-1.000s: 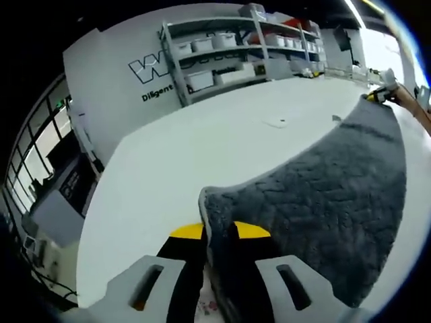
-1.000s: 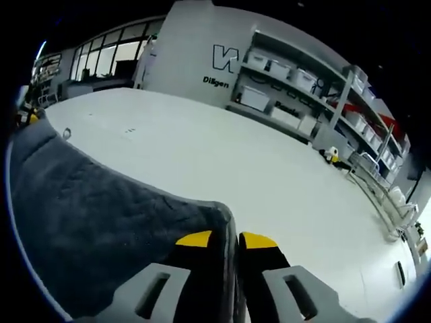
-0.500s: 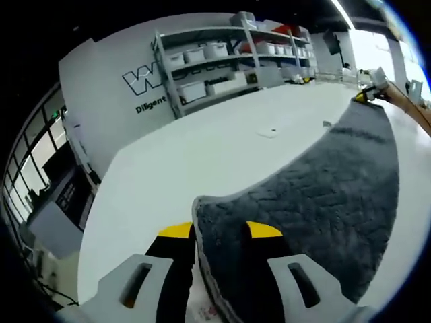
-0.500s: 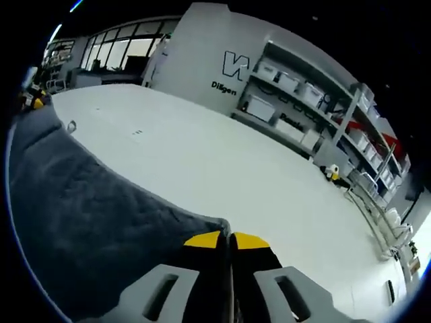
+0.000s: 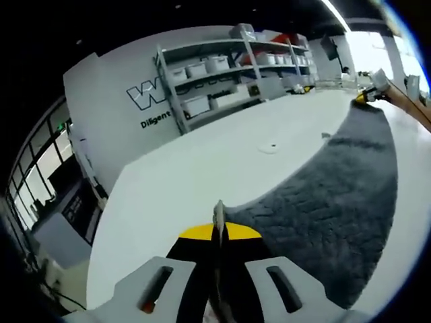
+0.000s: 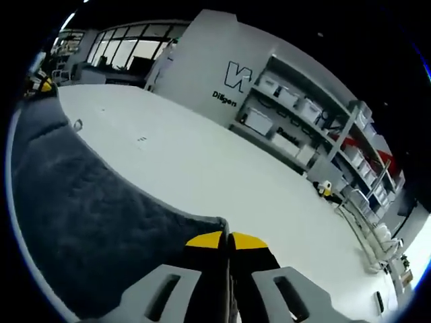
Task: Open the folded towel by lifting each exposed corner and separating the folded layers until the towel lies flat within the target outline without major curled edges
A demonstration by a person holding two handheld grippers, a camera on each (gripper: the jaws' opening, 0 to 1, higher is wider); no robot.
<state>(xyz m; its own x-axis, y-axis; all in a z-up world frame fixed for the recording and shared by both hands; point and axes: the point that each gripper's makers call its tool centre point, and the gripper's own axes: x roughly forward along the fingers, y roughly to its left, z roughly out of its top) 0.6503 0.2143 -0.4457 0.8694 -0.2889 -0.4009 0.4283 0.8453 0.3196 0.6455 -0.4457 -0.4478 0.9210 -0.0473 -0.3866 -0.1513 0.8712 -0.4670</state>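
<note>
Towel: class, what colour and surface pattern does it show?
Dark grey towel, embossed wavy texture; clearest in left gripper view.

The towel [image 5: 337, 195] is dark grey cloth, thick and plushy, its matt pile embossed with a wavy pattern; in the right gripper view the towel [image 6: 74, 222] looks equally fuzzy. The tabletop [image 5: 202, 168] is white, smooth, faintly sheened. Both tongs, left [image 5: 217, 232] and right [image 6: 226, 237], look like matt grey plastic with black fingers tipped yellow. Shelving [image 5: 222, 74] in the upper centre seems painted metal
</note>
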